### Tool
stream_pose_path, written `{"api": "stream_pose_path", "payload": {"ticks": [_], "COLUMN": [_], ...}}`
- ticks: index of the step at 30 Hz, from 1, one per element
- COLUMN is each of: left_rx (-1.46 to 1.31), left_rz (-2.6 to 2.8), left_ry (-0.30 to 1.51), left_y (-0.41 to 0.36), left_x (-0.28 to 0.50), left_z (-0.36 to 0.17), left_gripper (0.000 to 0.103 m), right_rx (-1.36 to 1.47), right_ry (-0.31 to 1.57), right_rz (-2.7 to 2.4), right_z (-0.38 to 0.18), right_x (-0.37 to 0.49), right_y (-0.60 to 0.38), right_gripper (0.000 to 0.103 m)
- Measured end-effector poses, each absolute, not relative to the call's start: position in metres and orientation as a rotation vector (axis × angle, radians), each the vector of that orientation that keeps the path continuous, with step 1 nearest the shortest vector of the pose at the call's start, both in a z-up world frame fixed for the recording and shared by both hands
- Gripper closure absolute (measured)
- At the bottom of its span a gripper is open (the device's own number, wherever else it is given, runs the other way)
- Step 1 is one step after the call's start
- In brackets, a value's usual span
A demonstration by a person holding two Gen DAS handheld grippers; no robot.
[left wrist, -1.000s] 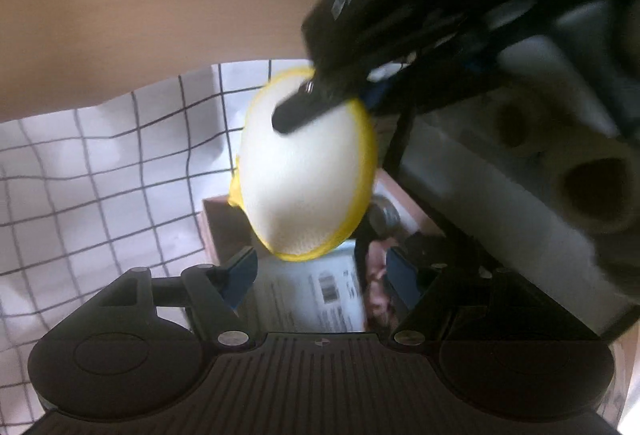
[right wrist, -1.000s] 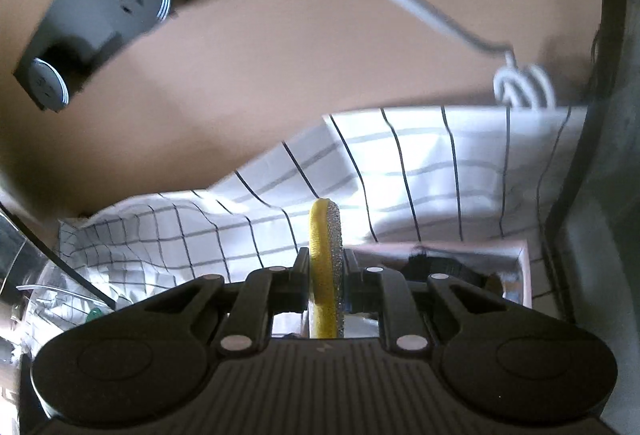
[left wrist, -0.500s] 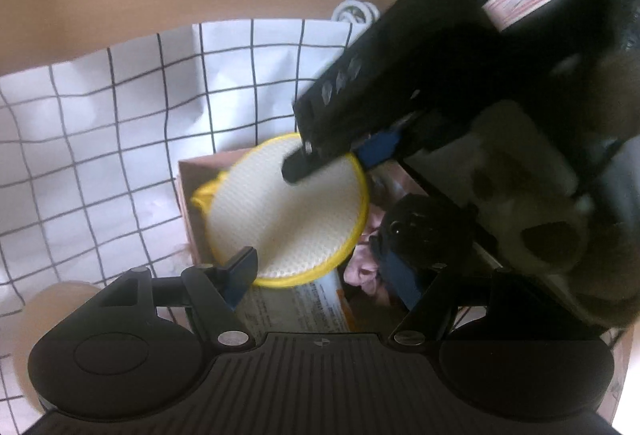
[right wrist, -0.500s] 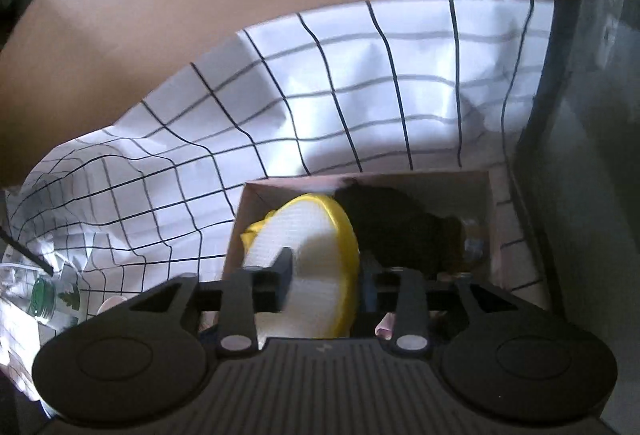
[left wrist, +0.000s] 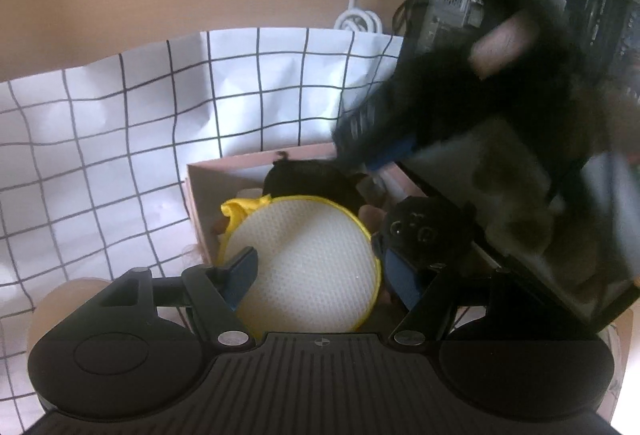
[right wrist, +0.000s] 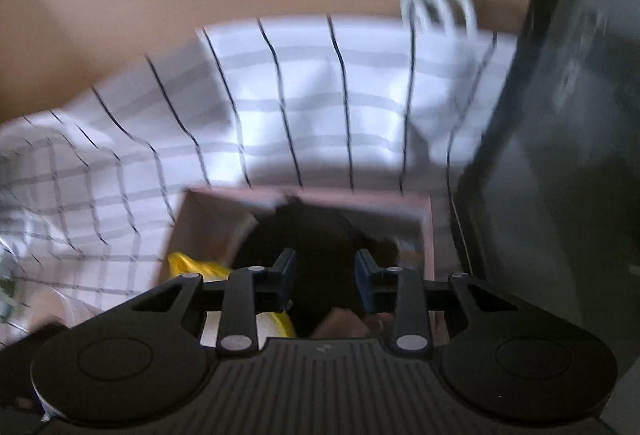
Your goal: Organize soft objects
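Now the round yellow-rimmed pad (left wrist: pixel 308 259) lies inside the pink box (left wrist: pixel 196 195), at 6 o'clock of a black soft thing (left wrist: pixel 308 175). Both the right gripper (right wrist: pixel 325 277) and the left gripper (left wrist: pixel 316 275) are apart and empty. I judge this placing done; next calls for finding another soft object.

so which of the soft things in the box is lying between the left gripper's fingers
The round white pad with the yellow rim; the black fuzzy item lies farther back in the pink box.

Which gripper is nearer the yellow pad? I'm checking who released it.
Left. The left gripper hangs open right over the yellow pad in the box; the right gripper, open, sits beside it.
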State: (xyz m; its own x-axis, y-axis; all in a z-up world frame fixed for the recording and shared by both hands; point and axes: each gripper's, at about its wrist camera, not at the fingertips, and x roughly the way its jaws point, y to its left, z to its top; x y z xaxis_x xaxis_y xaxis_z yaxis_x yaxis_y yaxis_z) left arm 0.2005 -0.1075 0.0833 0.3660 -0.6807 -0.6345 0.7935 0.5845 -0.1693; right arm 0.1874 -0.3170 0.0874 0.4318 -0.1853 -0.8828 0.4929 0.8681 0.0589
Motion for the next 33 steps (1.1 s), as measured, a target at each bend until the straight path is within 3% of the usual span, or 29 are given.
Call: {"api": "stream_pose_path", "payload": {"ticks": [4, 10, 17, 20, 25, 33], "left_rx": [0.178, 0.122, 0.055, 0.052, 0.011, -0.006], "left_rz": [-0.936, -0.863, -0.766, -0.742, -0.674, -0.391], "left_ry": [0.718, 0.675, 0.623, 0.614, 0.681, 0.757], "left_y": [-0.104, -0.081, -0.031, -0.009, 0.017, 0.041], "left_x": [0.197, 0.181, 0.14, 0.12, 0.097, 0.056], "left_z": [0.085, 0.101, 0.109, 0.104, 0.079, 0.035], "left_gripper": [0.027, 0.028, 0.028, 0.028, 0.028, 0.028], "right_rx": [0.37, 0.429, 0.36, 0.323, 0.241, 0.219], "right_ry": [1.064, 0.886, 0.651, 0.609, 0.696, 0.924], "right_rz": [-0.46, -0.456, -0.502, -0.524, -0.452, -0.21], "right_z": [0.073, 0.122, 0.175, 0.179, 0.15, 0.057], "right_x": [0.179, 0.142, 0.075, 0.044, 0.015, 0.003], "right_y": [-0.323, -0.317, -0.278, -0.26, -0.223, -0.186], "right_gripper": [0.071, 0.067, 0.029, 0.021, 0.018, 0.017]}}
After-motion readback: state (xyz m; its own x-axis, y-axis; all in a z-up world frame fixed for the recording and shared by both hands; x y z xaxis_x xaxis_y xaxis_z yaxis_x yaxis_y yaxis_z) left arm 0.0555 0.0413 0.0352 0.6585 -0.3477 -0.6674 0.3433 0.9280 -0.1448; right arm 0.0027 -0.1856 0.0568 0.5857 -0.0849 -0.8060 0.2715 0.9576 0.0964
